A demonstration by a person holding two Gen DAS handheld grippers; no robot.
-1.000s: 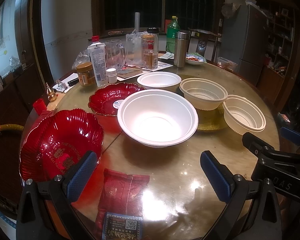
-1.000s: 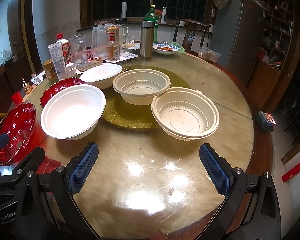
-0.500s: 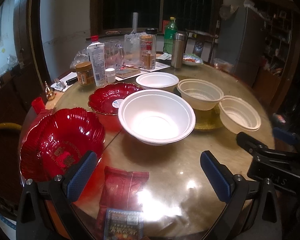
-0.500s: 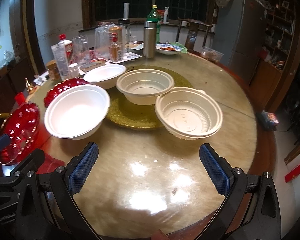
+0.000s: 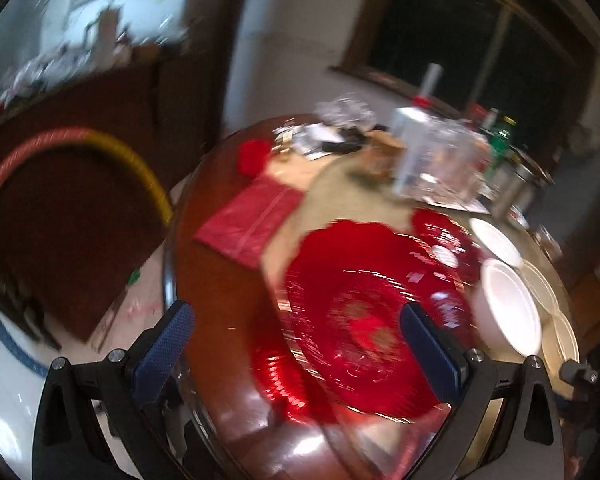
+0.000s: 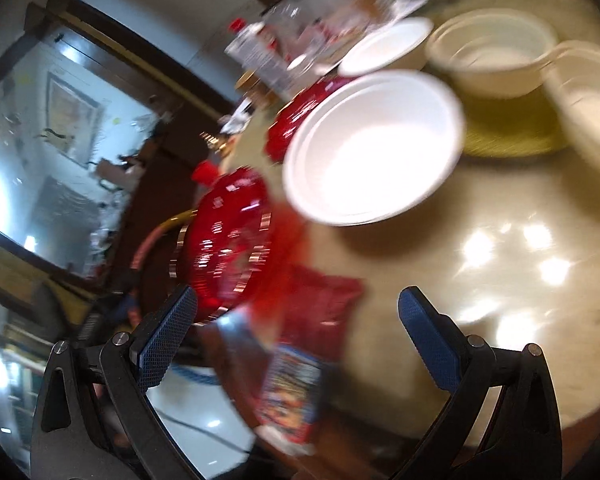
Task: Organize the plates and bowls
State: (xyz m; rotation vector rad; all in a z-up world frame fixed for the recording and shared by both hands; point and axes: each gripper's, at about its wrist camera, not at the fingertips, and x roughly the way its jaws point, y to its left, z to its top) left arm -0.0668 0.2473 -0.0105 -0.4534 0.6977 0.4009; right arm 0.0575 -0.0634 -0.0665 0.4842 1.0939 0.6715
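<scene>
Red scalloped plate [image 5: 364, 312] is seen just ahead of the left gripper [image 5: 296, 344], whose fingers are spread and empty. White bowl [image 6: 374, 148] lies beyond the right gripper [image 6: 298, 328], likewise spread.

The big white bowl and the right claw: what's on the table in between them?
In the right wrist view, only bare shiny table lies between the big white bowl and the open right claw; a red packet sits just beside.

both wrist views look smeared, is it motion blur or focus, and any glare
Left wrist view: motion streaks across the near red plate, while the gripper fingers stay sharp. Right wrist view: tilted, smeared, the large white bowl blown out, lamp glare spots on the table.
</scene>
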